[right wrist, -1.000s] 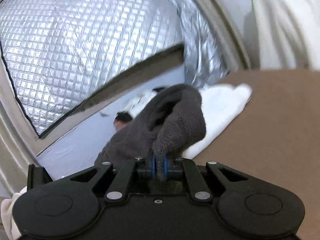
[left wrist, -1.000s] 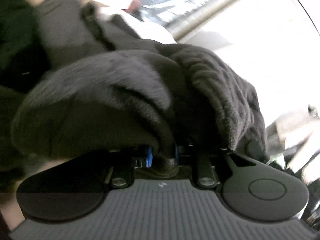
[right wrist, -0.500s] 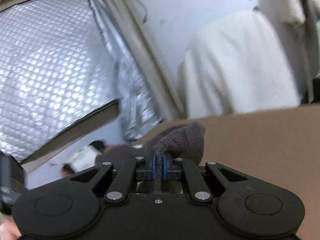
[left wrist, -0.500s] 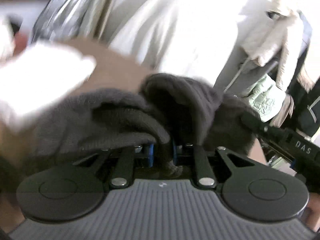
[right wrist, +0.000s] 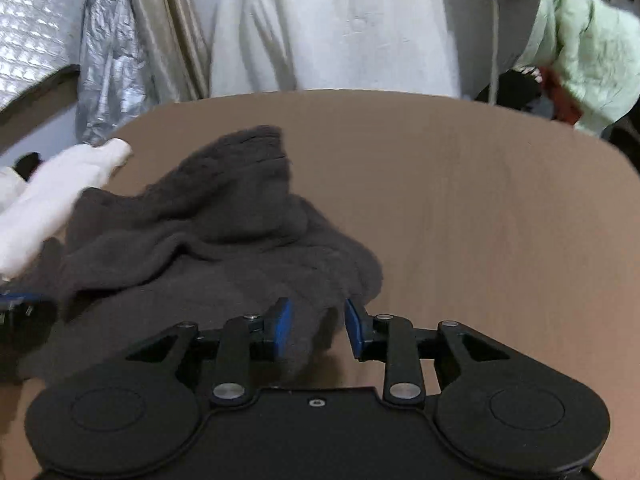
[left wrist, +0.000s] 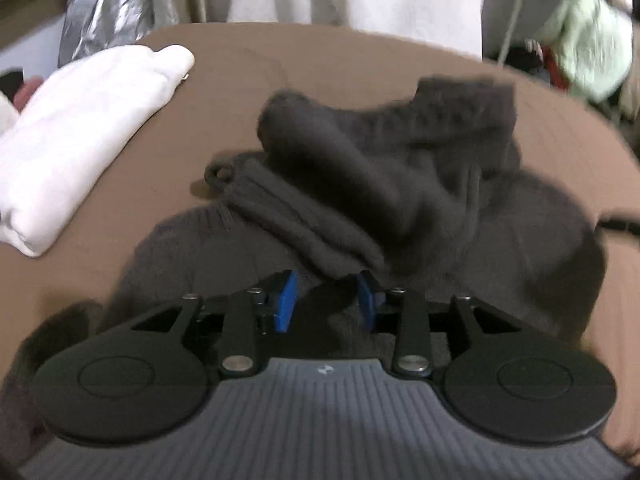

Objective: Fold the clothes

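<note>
A dark grey knitted garment [left wrist: 400, 184] lies crumpled on the brown table [left wrist: 340, 64]. My left gripper [left wrist: 326, 298] hovers at its near edge; its jaws are opening, with a fold of the knit still lying loosely between the blue pads [left wrist: 286, 300]. In the right wrist view the same grey garment [right wrist: 208, 224] is heaped left of centre on the table [right wrist: 480, 208]. My right gripper [right wrist: 316, 326] is at its near right corner, jaws opening, a flap of cloth sitting between the pads without being pinched.
A folded white garment [left wrist: 80, 128] lies at the table's left edge, also seen as the white garment [right wrist: 52, 196]. Behind the table hang a white coat [right wrist: 328, 24], a pale green jacket [right wrist: 588, 52] and silver foil sheeting [right wrist: 104, 68].
Both grippers swung across from the foil-lined side to over the table, carrying the grey garment. Both were pinched on it; now their jaws have parted and the garment rests on the table.
</note>
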Available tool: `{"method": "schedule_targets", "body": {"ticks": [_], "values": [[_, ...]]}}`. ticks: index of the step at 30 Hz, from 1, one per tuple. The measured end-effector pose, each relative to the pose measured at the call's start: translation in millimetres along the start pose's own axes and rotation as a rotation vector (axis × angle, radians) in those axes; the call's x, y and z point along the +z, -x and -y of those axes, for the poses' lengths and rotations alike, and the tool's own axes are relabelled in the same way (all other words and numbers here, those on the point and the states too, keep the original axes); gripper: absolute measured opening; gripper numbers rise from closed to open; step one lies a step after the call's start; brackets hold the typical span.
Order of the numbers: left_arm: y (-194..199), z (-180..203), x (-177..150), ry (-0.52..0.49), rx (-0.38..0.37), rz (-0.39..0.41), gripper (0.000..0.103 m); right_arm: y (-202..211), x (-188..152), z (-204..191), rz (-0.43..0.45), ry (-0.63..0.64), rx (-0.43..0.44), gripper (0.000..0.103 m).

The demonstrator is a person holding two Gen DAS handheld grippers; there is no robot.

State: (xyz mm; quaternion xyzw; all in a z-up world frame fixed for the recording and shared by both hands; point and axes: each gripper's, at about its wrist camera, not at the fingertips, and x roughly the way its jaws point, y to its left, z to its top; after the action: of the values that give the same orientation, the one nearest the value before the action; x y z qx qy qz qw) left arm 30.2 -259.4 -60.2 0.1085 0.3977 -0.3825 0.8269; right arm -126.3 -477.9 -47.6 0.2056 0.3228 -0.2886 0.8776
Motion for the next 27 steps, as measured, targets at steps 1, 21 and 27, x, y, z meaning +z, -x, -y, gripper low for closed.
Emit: {"method": "schedule_targets", "body": {"ticks": [1,21,27], "values": [[0,-3,5,0.012,-0.008,0.029,0.049,1,-1,0,-0.001,-0.004,0.027,0.046],[-2,-27,15,0.085,0.152,0.032,0.053,10,-105,-30,-0.089,0.045,0.255,0.069],[-10,-35,13,0.103,0.168,0.009,0.057,4,-100,-22,-0.069,-0.164,0.386,0.07]]}}
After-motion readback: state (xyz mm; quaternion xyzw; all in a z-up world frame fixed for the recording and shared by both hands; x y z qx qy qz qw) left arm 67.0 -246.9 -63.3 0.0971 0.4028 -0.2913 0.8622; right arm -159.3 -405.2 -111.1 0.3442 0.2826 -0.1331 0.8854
